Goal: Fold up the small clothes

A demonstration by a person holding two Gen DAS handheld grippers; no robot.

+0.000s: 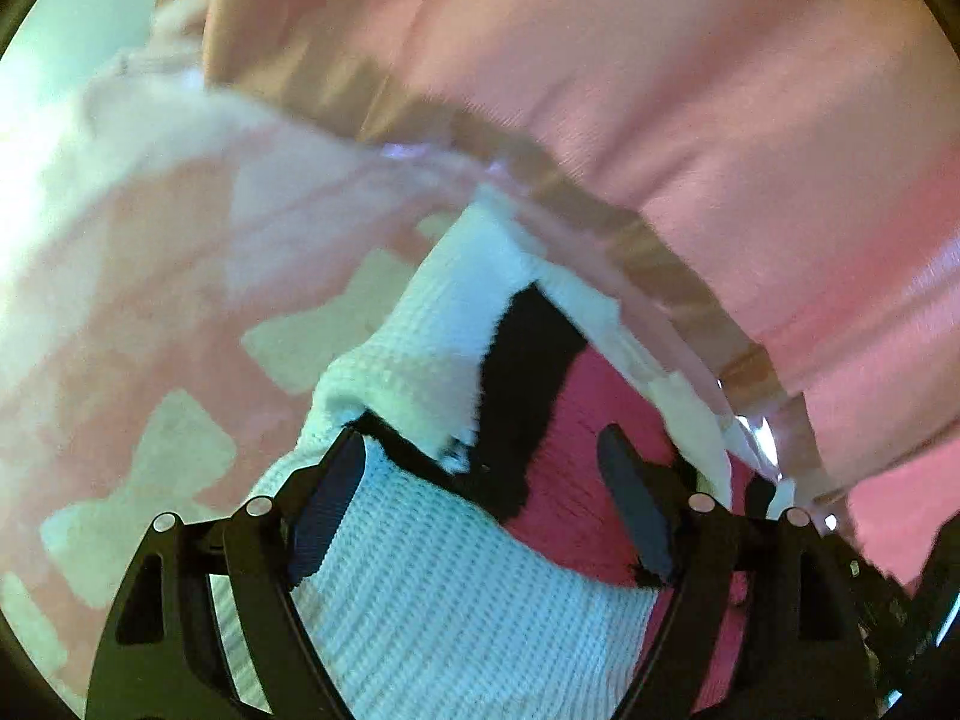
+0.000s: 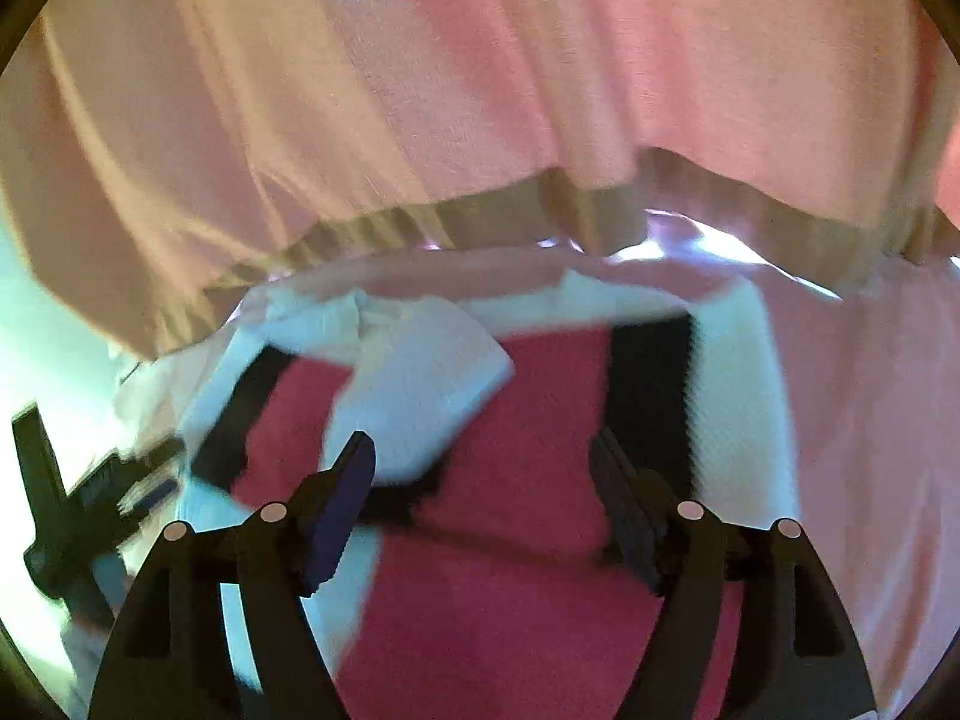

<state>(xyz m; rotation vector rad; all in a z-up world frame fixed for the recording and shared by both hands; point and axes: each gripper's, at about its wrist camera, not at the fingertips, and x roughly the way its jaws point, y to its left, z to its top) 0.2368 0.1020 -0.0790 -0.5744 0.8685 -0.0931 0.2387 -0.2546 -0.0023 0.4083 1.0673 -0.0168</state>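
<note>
Hovering left gripper [image 1: 480,504] over knit garment [image 1: 432,600], jaws wide apart, nothing held; white panel under the left finger, red under the right. Right gripper [image 2: 483,510] also wide open and empty, over the red panel. Garment lies near, on the pink cloth [image 1: 720,120]. Looks mid-fold, between grasps. Next: close on an edge, likely the loose white flap [image 2: 420,396].
</note>
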